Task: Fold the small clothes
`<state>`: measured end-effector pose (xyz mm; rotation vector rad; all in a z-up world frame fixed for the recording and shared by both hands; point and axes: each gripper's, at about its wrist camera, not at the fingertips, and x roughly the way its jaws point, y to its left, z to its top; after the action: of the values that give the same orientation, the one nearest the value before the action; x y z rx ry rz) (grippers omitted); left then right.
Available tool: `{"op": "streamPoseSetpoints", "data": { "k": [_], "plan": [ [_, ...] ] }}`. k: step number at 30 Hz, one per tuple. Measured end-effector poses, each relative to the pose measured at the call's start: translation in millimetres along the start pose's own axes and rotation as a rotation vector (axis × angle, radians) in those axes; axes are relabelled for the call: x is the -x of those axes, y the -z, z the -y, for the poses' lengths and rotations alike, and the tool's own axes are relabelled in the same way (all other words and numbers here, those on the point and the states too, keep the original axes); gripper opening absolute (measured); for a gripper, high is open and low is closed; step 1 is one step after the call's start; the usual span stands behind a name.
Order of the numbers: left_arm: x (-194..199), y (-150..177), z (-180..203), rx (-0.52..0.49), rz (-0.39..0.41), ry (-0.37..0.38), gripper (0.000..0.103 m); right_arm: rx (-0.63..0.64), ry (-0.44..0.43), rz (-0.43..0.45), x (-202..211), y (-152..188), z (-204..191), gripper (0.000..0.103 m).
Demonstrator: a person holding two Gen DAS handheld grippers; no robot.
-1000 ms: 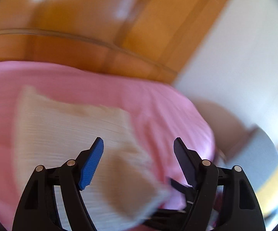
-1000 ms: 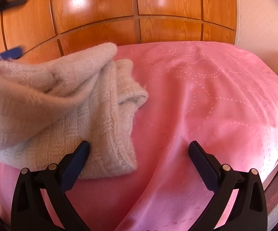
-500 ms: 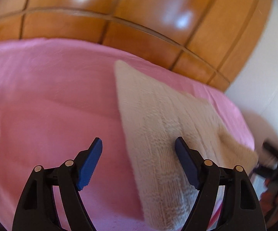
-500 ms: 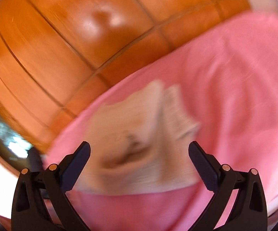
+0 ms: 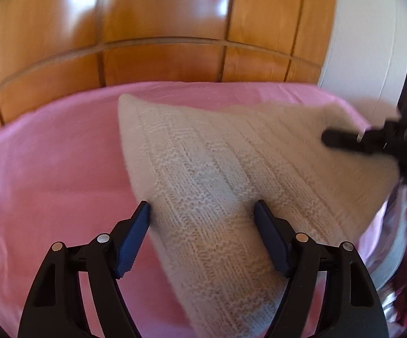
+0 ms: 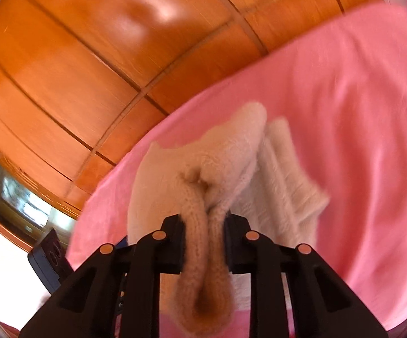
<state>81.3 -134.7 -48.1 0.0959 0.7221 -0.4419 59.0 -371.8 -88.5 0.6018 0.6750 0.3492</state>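
**Right claw now clamped on the knit**

Since half a second ago your right gripper (image 6: pixel 205 222) has gone from wide open in front of the cream knit garment (image 6: pixel 203 169) to pinched shut on a bunched fold of it, the wool squeezed between the two jaws and trailing back toward the camera. The garment (image 5: pixel 231 174) lies on the pink bedspread (image 5: pixel 48 169), its ribbed panel spread flat and running diagonally in your left wrist view. Your left gripper (image 5: pixel 202 211) has come in closer over the near part of that panel; its jaws stand wide apart and hold nothing, the left blue pad (image 5: pixel 133 236) just at the knit's edge. Your right gripper (image 5: pixel 372 140) shows dark and blurred at the garment's far right. Behind the bed stands a glossy wooden panelled wall (image 5: pixel 161 28).
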Motion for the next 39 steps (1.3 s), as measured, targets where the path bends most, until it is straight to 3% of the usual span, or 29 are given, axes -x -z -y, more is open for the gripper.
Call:
{"op": "streamPoseSetpoints", "data": {
  "k": [4,7,10,11,12,13,16,17,18,22,26,28,31,32,35,39],
  "plan": [
    [-7.1,9.0,19.8,-0.108,0.02,-0.074,0.075,-0.057,0.073,-0.047,-17.8,12.1,32.4,0.02],
    [-3.4,18.0,22.2,-0.139,0.045,-0.084,0.075,-0.132,0.005,0.007,-20.3,31.4,57.6,0.027],
    [6.9,18.4,11.8,-0.082,0.041,-0.036,0.078,-0.12,0.003,0.041,-12.0,34.9,54.6,0.043],
    [10.7,16.9,7.9,-0.059,0.044,-0.017,0.079,-0.101,0.022,0.054,-5.2,33.7,50.3,0.055],
    [14.2,15.8,4.3,-0.034,0.053,-0.003,0.079,-0.071,0.077,0.082,4.0,32.2,44.2,0.075],
    [21.7,14.9,-2.2,-0.001,0.073,0.005,0.079,-0.047,0.129,0.107,8.7,29.7,40.7,0.084],
    [35.0,8.4,-10.9,0.044,0.131,-0.013,0.079,0.06,0.279,0.21,35.4,20.1,15.4,0.089],
    [39.0,3.7,-14.4,0.054,0.155,-0.03,0.08,0.081,0.308,0.227,39.5,18.4,9.9,0.099],
    [39.1,0.5,-15.6,0.056,0.162,-0.038,0.084,0.102,0.346,0.243,43.2,15.5,2.9,0.101],
    [29.8,-13.4,-18.2,0.052,0.163,-0.089,0.085,0.205,0.426,0.204,29.7,4.7,-25.8,0.101],
    [10.7,-23.0,-13.1,0.024,0.129,-0.133,0.085,0.314,0.519,0.093,-17.3,-2.1,-45.9,0.101],
    [-3.8,-24.2,-6.4,-0.025,0.084,-0.145,0.085,0.344,0.569,0.069,-33.8,2.4,-41.1,0.101],
    [-23.6,-13.9,12.7,-0.137,0.028,-0.156,0.085,0.395,0.759,0.058,-53.0,8.3,-20.0,0.101],
    [-26.7,-7.2,20.2,-0.171,0.033,-0.158,0.085,0.397,0.78,0.067,-51.6,13.6,-6.4,0.101],
    [-25.8,9.5,31.7,-0.215,0.084,-0.181,0.085,0.306,0.722,0.104,-40.0,28.9,22.6,0.101],
    [-26.0,12.3,17.5,-0.13,0.085,-0.124,0.085,0.247,0.669,0.163,-34.2,37.1,35.3,0.101]
  ]
}}
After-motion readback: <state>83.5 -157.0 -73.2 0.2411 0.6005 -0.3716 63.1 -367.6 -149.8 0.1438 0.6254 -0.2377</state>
